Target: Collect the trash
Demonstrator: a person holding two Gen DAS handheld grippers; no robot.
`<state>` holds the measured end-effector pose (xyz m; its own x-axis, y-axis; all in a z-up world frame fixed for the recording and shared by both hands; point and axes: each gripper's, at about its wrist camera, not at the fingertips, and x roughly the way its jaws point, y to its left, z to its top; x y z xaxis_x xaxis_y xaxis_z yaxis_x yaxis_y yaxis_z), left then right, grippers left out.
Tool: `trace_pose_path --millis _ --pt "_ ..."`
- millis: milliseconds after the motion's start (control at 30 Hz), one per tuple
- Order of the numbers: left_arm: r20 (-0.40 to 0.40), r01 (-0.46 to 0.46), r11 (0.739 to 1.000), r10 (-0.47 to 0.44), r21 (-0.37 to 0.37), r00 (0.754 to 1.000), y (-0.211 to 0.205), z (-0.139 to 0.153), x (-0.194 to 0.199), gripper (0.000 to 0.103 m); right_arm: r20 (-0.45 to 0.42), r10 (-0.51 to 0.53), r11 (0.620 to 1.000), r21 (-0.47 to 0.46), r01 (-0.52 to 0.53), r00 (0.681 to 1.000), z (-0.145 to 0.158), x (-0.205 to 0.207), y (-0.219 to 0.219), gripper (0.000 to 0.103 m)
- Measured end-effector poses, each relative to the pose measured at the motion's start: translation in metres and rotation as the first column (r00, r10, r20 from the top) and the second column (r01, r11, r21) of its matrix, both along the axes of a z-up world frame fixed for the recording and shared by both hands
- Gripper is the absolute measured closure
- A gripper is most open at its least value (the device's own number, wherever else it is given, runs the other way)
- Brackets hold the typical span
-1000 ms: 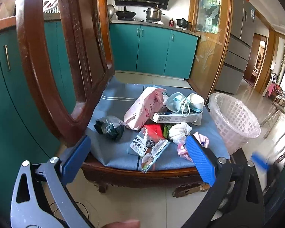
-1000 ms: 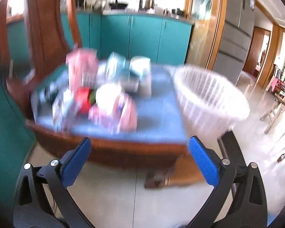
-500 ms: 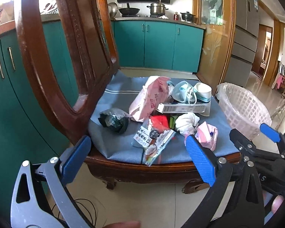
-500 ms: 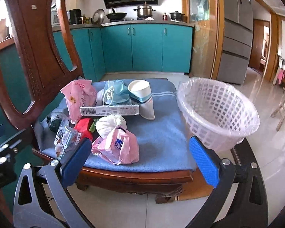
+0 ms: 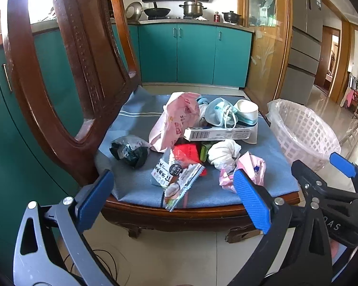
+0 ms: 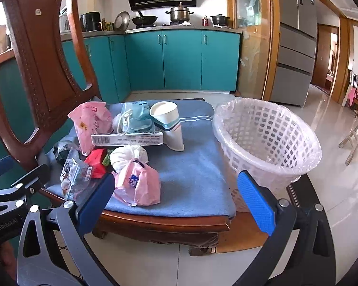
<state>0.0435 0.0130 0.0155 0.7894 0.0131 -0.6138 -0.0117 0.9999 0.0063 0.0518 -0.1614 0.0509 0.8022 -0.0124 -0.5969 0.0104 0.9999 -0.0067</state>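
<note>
Teal-cabinet kitchen; crumpled pink plastic bag (image 6: 138, 182) on blue-cushioned wooden chair seat (image 6: 198, 181), beside white lined lattice basket (image 6: 267, 140). Light, soft, slippery: pinch bunched top. Both grippers' fingers (image 6: 256, 201) apart, empty.

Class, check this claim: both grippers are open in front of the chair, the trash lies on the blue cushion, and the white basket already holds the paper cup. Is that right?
Not quite. The basket holds only its clear liner; the paper cup still lies on the blue cushion with the other trash, as the right wrist view shows. The left gripper and right gripper are indeed open.
</note>
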Motion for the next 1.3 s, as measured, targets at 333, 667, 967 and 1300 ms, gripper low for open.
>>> trace_pose_path --millis 333,667,967,1300 --pt "-0.010 0.005 1.000 -0.005 -0.001 1.000 0.0015 -0.0018 -0.0015 0.003 0.004 -0.006 1.000 -0.002 0.006 1.000 0.0011 -0.0010 -0.0025 0.003" --pt "-0.008 0.003 1.000 -0.004 -0.007 1.000 0.0043 -0.0004 -0.0032 0.003 0.007 -0.009 1.000 -0.014 0.009 1.000 -0.0005 -0.0013 -0.0001 0.003" --pt "-0.009 0.007 1.000 -0.007 -0.012 1.000 0.0054 0.0001 -0.0021 0.003 0.008 -0.015 1.000 -0.014 0.015 1.000 -0.0006 -0.0002 -0.0013 0.003" --pt "-0.009 0.004 1.000 -0.004 -0.012 1.000 0.0048 -0.0007 -0.0025 0.003 0.009 -0.020 1.000 -0.015 0.020 1.000 -0.0011 -0.0001 -0.0019 0.003"
